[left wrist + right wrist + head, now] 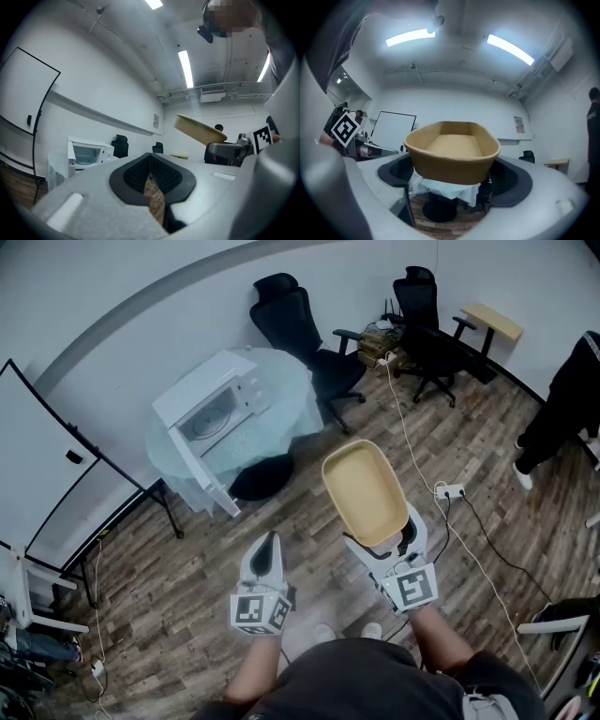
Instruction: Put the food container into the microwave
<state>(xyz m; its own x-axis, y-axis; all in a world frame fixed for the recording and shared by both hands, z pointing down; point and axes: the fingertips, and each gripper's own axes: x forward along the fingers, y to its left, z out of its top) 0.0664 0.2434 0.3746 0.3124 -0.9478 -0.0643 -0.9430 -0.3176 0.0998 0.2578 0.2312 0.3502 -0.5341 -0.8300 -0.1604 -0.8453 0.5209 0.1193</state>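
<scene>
**Container Held in Transit, Microwave Not Yet Reached**

**Head view.** One food container, tan, shallow and empty, is being held above the wooden floor by the right gripper, which is gripping its near end. The left gripper is being held beside it, carrying nothing. One white microwave is being supported by one round, light-covered surface, well apart from the container. Its door appears to be hanging open, with the cavity and turntable being exposed. Two black office chairs are being shown behind the surface, and one person is standing at the right edge.

**Left gripper view.** The jaws are being kept together with nothing between them, and only a sliver of floor is showing through. The microwave is being seen far ahead on the left and the container up on the right.

**Right gripper view.** The jaws are being pressed against the container's lower wall on both sides, with the open top facing up. The covered surface is being seen beyond and below it.

**Progress.** The pick-up is judged done. The approach to the surface, insertion into the cavity, release and probably door closing are being left to do.
</scene>
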